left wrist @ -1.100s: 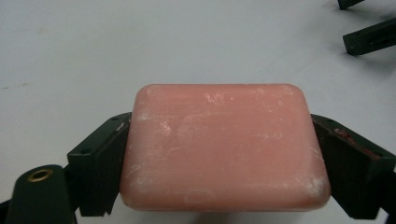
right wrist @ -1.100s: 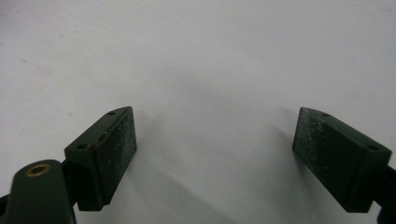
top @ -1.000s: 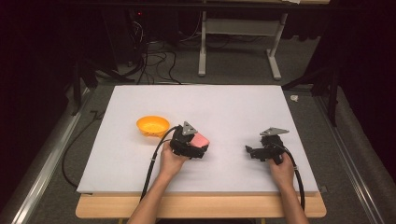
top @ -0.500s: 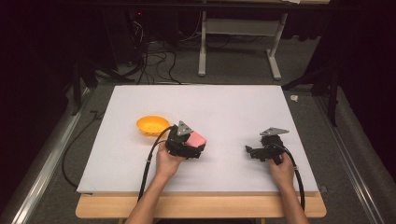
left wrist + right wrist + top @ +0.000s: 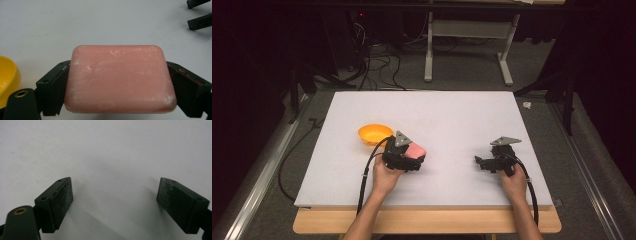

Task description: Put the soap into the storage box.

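Note:
A pink bar of soap (image 5: 119, 78) sits crosswise between the two black jaws of my left gripper (image 5: 412, 158), which is shut on it; from the high view the pink bar of soap (image 5: 414, 150) shows at the gripper's front, just right of a small orange bowl (image 5: 374, 134). The bowl's yellow rim (image 5: 7, 82) shows at the left edge of the left gripper view. My right gripper (image 5: 482, 163) rests low over the white board at the right, open, its jaws wide apart over bare surface (image 5: 115, 195).
The white board (image 5: 447, 115) covers a wooden table. The right gripper's jaw tips (image 5: 200, 21) appear at the top right of the left gripper view. Cables trail from both grippers toward the front edge. A metal rail (image 5: 257, 175) runs along the left.
My left gripper with the soap has shifted slightly left, closer to the orange bowl. The right gripper has stayed put.

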The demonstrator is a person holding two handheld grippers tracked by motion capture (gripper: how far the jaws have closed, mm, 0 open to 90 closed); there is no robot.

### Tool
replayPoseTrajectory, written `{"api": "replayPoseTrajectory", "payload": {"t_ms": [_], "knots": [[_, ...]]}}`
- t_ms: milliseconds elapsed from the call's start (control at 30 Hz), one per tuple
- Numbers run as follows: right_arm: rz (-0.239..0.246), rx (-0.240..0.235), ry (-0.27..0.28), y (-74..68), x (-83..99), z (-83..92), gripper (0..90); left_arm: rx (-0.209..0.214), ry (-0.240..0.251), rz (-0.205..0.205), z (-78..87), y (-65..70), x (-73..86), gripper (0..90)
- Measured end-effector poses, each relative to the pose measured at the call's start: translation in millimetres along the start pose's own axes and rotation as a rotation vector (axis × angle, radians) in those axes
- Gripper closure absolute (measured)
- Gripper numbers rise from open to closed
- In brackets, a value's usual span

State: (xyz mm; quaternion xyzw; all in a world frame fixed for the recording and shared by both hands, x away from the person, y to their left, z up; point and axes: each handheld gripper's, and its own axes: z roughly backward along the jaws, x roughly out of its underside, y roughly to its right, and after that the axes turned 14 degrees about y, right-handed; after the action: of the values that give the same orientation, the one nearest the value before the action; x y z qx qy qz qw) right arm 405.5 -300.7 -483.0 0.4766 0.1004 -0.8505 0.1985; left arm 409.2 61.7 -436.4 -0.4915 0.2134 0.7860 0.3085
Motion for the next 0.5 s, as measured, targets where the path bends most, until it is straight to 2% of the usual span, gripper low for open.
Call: {"api": "replayPoseTrajectory", "payload": {"t_ms": [167, 467, 500], "knots": [[0.0, 0.0, 0.0, 0.0, 0.0, 0.0, 14.2, -0.024, -0.002, 0.003, 7.1, -2.8, 2.8, 14.0], [0.0, 0.0, 0.0, 0.0, 0.0, 0.0, 14.3, -0.053, 0.022, 0.033, 21.2, -9.4, 5.1, 14.0], [0.002, -0.001, 0.0, 0.1, 0.1, -0.1, 14.3, -0.067, 0.031, 0.03, 24.7, -10.3, 5.5, 14.0]]}}
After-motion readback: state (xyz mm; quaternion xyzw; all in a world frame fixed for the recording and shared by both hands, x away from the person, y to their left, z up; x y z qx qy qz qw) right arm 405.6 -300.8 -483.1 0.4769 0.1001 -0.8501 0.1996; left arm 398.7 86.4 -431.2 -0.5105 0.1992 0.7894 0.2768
